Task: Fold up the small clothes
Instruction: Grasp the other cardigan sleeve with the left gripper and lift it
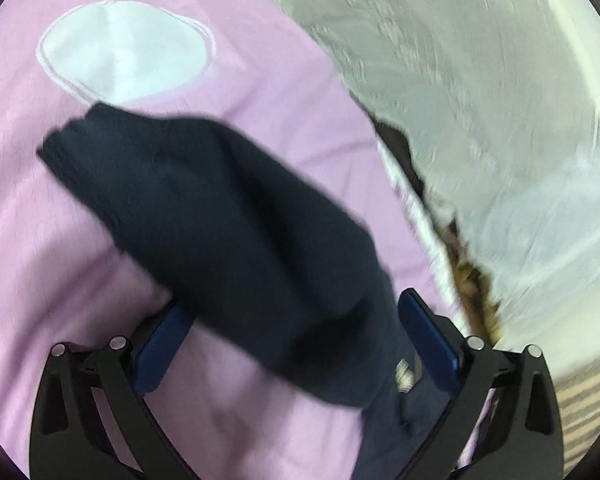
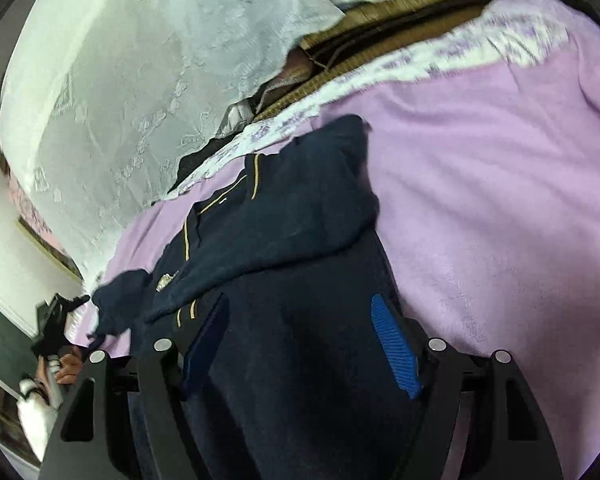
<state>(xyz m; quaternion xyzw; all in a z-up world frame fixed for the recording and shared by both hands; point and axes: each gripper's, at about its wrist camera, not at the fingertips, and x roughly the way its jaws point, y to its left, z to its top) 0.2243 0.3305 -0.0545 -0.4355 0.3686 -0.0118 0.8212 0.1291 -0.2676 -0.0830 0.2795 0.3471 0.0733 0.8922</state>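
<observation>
A navy garment [image 1: 236, 216] lies on a lilac bedsheet [image 1: 60, 240] printed with a white oval [image 1: 124, 48], seen from the left wrist camera. The left claw [image 1: 296, 320] has its blue-padded fingers [image 1: 428, 344] spread wide, and the dark cloth runs between them; motion blur makes it hard to say whether either pad actually presses the fabric. To the right of the sheet hangs a white lace curtain [image 1: 480, 100], with a narrow strip of brown material showing at the bed's edge.

In the right wrist view, the same curtain [image 2: 140, 100] fills the left side, and the other handheld claw [image 2: 56, 320] appears small at the lower left. The navy garment [image 2: 284, 248], trimmed with thin gold piping and a small chest badge [image 2: 165, 281], lies crumpled on the lilac bedsheet [image 2: 500, 200] near its floral-patterned border [image 2: 380, 68]. The right claw [image 2: 300, 320] stands with its fingers [image 2: 396, 344] apart, the garment's body bunched between them and draped back toward the camera.
</observation>
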